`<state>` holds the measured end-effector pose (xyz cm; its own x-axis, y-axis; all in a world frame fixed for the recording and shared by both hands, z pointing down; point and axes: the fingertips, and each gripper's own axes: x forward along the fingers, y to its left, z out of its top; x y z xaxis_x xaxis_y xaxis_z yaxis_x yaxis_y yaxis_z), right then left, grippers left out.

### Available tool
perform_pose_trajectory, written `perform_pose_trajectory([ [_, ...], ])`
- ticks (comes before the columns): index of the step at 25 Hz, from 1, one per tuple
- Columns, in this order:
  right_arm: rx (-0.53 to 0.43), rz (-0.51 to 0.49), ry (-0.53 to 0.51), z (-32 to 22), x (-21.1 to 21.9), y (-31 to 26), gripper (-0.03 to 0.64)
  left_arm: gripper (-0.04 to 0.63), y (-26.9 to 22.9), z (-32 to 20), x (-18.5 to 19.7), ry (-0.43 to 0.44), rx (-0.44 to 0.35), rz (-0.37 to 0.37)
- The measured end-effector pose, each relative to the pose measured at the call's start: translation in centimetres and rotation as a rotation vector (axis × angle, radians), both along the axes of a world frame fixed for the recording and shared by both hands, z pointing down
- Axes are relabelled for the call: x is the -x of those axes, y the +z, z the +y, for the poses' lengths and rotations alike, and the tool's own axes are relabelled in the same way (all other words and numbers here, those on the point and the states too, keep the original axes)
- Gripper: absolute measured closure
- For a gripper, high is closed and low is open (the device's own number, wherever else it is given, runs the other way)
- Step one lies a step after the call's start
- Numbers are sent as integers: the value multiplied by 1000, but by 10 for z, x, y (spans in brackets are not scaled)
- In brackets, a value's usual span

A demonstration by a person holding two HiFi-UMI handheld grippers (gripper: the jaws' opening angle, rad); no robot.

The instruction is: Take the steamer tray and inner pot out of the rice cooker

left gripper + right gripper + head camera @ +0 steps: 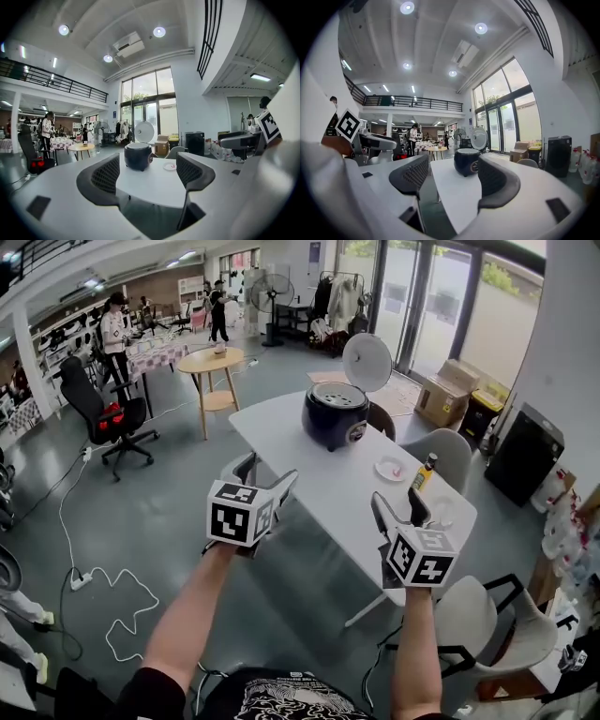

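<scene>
Both grippers gaping wide, nothing in them
The cooker (335, 415) is sitting lid-up at the table's (309, 486) far end; left gripper (267, 474) is hovering off the table's left edge, right gripper (398, 507) over its near end.

seemingly open tabletop (328, 479) before rice cooker (335, 415)

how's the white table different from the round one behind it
The white table is large, oblong and white; the round table is small and wooden. The white table carries the open cooker, a plate and a bottle; the round table one small item. Both stand on the grey floor.
</scene>
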<state>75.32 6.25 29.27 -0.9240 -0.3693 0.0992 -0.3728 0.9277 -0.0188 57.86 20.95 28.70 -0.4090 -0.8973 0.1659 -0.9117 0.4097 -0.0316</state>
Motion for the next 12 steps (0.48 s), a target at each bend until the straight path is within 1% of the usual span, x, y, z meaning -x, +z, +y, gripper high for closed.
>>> perform_pose_trajectory([
  [6, 5, 7, -34, -14, 1, 11, 270, 213, 9, -14, -5, -17, 28, -9],
  [12, 13, 15, -54, -28, 15, 21, 268, 213, 21, -22, 8, -43, 42, -8],
])
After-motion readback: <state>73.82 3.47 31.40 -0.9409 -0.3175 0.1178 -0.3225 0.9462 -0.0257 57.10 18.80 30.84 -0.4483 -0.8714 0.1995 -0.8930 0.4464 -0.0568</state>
